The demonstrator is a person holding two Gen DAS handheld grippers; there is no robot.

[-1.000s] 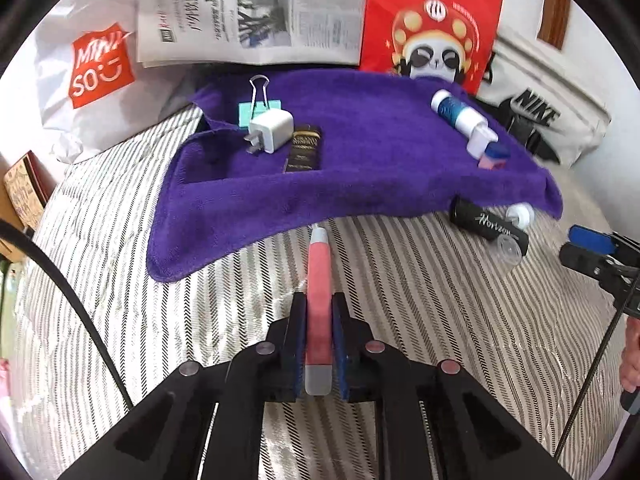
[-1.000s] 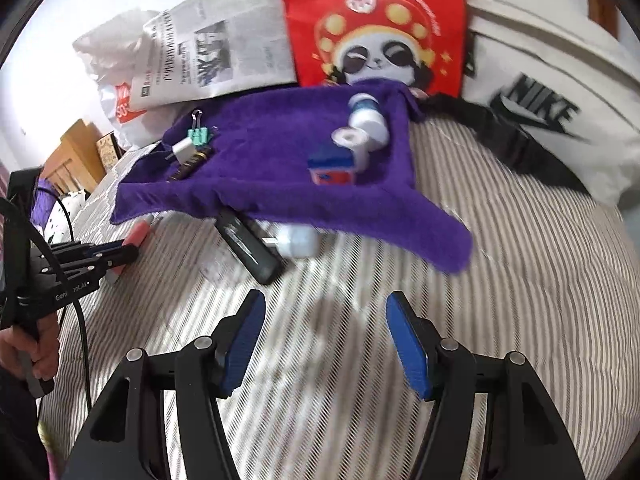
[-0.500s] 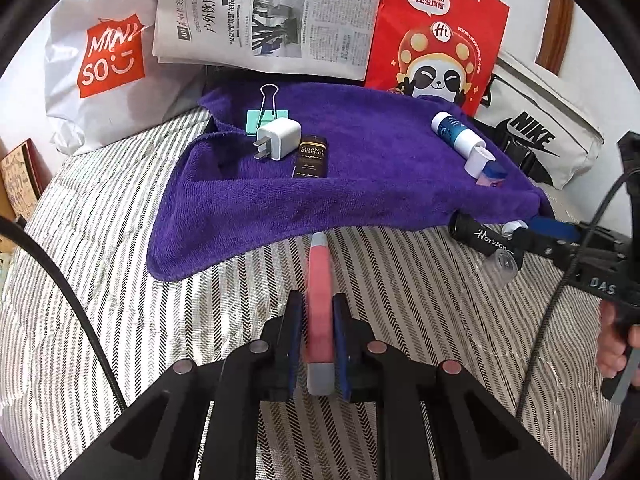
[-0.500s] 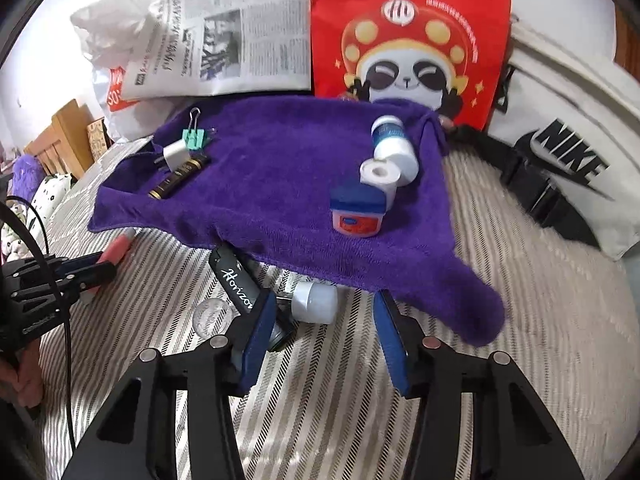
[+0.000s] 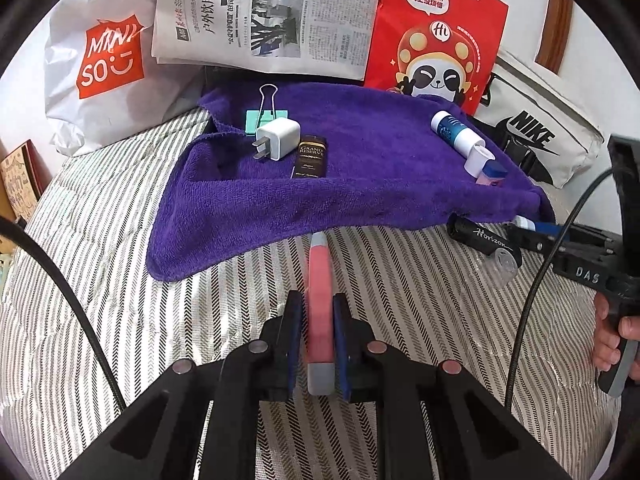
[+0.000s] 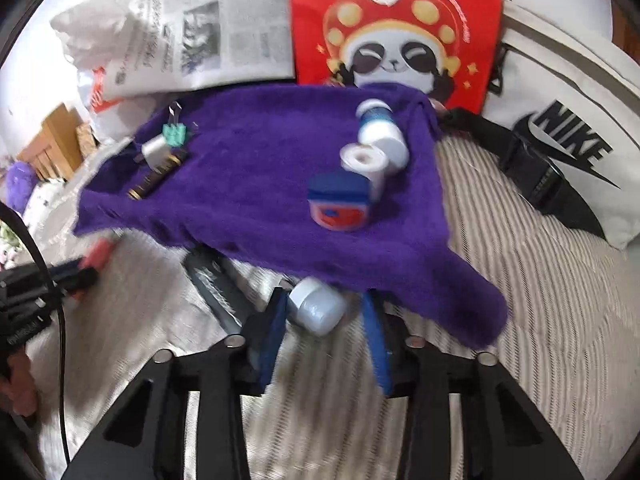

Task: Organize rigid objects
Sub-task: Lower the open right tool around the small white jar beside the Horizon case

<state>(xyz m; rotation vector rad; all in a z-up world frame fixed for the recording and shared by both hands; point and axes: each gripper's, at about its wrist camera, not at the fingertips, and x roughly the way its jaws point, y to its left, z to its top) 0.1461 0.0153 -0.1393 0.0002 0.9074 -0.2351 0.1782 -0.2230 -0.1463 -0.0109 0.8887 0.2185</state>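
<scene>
My left gripper (image 5: 317, 300) is shut on a pink tube with grey ends (image 5: 319, 276), held over the striped bedcover just short of the purple towel (image 5: 360, 184). My right gripper (image 6: 324, 304) is closing around a small white bottle (image 6: 318, 310) lying at the towel's front edge. The bottle rests against the left pad, with a gap left at the right pad. A black "Horizon" tube (image 6: 218, 284) lies beside it. On the towel sit a binder clip (image 5: 266, 118), a white charger (image 5: 278, 139), a dark box (image 5: 311, 157), a blue-white bottle (image 5: 454, 130) and a blue-lidded jar (image 6: 340, 204).
Behind the towel lean a Miniso bag (image 5: 104, 60), a newspaper (image 5: 264, 12), a red panda bag (image 5: 436, 36) and a white Nike bag (image 5: 536, 136). A clear cap (image 5: 503, 262) lies by the black tube. A person's hand (image 5: 616, 340) holds the right gripper's handle.
The right gripper has moved forward to the small white bottle and its jaws have narrowed around it. The left gripper has stayed put, holding the pink tube.
</scene>
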